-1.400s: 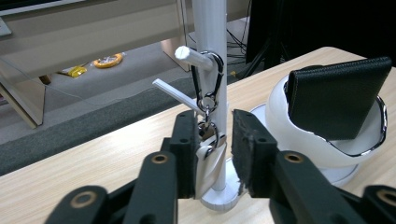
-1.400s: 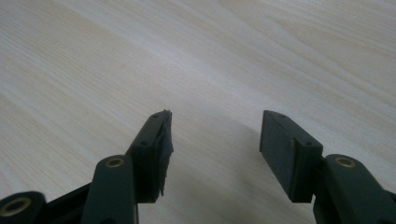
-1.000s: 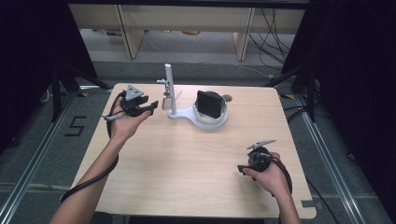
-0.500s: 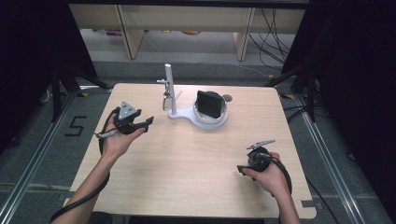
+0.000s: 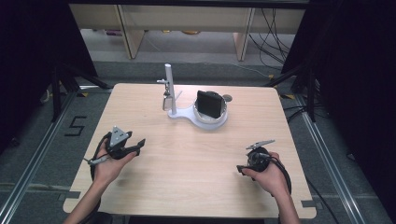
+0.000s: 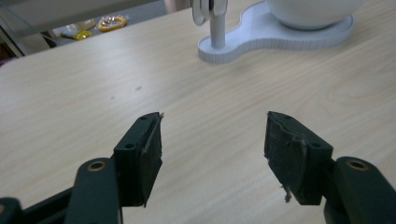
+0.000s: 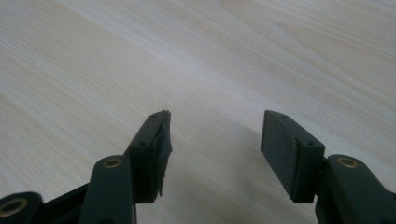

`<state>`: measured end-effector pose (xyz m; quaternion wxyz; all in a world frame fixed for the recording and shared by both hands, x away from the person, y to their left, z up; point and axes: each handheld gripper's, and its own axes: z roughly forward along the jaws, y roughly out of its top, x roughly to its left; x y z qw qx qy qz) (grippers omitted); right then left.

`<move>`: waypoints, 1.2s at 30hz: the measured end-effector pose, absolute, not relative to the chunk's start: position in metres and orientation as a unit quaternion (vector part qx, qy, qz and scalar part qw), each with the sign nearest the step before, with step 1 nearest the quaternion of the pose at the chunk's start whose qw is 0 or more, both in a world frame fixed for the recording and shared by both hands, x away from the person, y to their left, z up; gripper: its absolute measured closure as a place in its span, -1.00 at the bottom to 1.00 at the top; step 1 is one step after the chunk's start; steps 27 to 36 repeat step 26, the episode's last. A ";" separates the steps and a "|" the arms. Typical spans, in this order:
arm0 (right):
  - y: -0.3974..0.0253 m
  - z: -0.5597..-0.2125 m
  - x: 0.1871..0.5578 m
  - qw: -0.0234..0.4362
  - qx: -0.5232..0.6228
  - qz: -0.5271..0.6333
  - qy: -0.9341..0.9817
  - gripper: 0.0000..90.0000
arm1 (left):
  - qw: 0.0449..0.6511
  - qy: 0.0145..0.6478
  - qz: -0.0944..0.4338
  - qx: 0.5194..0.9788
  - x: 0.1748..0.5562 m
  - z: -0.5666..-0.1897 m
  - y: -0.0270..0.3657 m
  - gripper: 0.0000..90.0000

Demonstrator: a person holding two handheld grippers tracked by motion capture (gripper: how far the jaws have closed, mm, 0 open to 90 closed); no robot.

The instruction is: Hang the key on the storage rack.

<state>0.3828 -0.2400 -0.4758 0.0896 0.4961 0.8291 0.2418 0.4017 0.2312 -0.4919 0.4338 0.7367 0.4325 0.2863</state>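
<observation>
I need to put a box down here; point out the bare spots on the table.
Bare wood lies between the left gripper and right gripper, and in front of the white stand. Both far corners of the table are bare. Crowded: the far middle, where the stand holds a black device.

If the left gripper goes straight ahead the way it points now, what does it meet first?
Probably the white stand base with its upright post: the open left gripper aims there over bare wooden table; depth is uncertain.
</observation>
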 end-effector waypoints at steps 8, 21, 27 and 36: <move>-0.238 -0.476 0.382 0.092 0.497 0.243 0.828 -0.03 | 0.436 0.452 0.267 0.731 0.390 -0.517 0.233 -0.20; -0.239 -0.476 0.382 0.096 0.492 0.248 0.829 -0.03 | 0.440 0.456 0.283 0.720 0.383 -0.523 0.235 -0.18; -0.238 -0.475 0.381 0.094 0.492 0.247 0.830 -0.03 | 0.435 0.447 0.292 0.725 0.382 -0.523 0.233 -0.16; -0.238 -0.475 0.381 0.094 0.492 0.247 0.830 -0.03 | 0.435 0.447 0.292 0.725 0.382 -0.523 0.233 -0.16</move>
